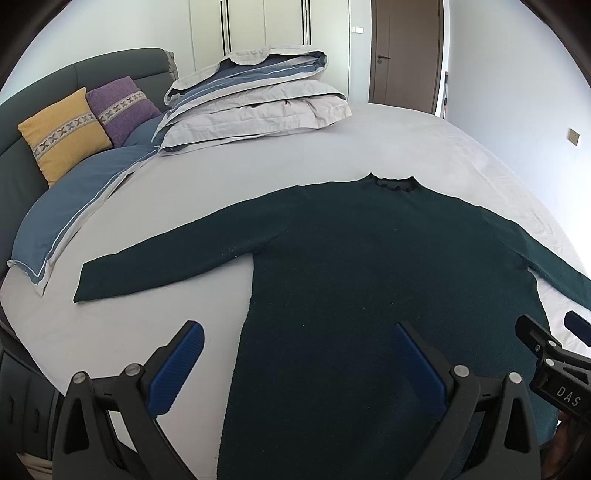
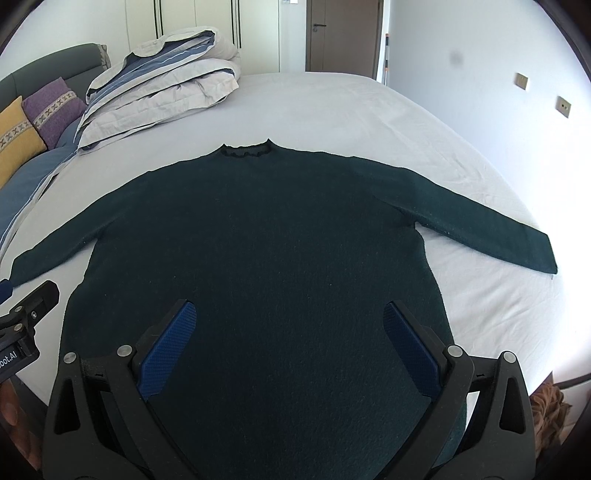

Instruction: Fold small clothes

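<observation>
A dark green long-sleeved sweater lies flat on the bed, spread out face up with both sleeves stretched to the sides and its ruffled neckline pointing toward the far edge of the mattress. The hem end lies nearest the cameras, though the hem itself falls below both views.

The left hand-held gripper hovers over the lower left part of the sweater; its blue-padded fingers stand wide apart with nothing between them, one over the bare sheet and the other over the knit. The right hand-held gripper hangs over the lower middle of the sweater, its fingers equally spread and empty. Whether either one touches the fabric is hard to judge from these angles. Each gripper shows at the edge of the other's view.

At the far left corner of the bed a folded duvet in grey and blue sits stacked, beside a blue pillow. A yellow cushion and a purple cushion lean against the dark upholstered headboard. Behind the bed stand white wardrobe doors and a brown door.
</observation>
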`<state>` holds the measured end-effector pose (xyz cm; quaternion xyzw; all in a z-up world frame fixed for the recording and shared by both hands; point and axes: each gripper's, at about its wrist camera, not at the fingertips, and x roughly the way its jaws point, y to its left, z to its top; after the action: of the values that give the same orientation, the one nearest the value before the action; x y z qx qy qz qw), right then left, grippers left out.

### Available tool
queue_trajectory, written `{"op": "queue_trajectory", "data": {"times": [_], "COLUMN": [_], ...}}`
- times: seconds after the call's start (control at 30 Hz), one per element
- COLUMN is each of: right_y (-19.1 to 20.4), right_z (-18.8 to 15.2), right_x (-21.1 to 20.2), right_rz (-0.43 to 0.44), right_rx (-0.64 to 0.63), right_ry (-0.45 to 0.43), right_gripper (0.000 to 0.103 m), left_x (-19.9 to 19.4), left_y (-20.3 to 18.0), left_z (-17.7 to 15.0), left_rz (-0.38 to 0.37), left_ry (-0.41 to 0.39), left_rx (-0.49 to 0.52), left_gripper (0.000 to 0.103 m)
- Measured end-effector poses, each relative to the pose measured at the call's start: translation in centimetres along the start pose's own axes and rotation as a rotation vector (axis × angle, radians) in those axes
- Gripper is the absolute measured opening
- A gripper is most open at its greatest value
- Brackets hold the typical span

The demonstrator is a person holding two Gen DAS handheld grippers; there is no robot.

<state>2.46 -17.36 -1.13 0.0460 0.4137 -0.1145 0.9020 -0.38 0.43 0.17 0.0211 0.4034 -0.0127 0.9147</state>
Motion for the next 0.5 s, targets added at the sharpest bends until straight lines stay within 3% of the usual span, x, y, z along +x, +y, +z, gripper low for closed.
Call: {"op": "queue_trajectory", "data": {"times": [0.5], "right_y": [0.47], "right_z": [-0.39], "right_x": [0.48], "right_rz": [0.000], "right_rx": [-0.001], "right_ry": [0.002], "right_gripper": [0.103], "left_x": [0.12], "left_y": [0.26], "left_z": [-0.31], "left_rz": [-0.002], "left_ry": [0.000], "left_rx": [-0.001], "left_gripper": [0.103]}}
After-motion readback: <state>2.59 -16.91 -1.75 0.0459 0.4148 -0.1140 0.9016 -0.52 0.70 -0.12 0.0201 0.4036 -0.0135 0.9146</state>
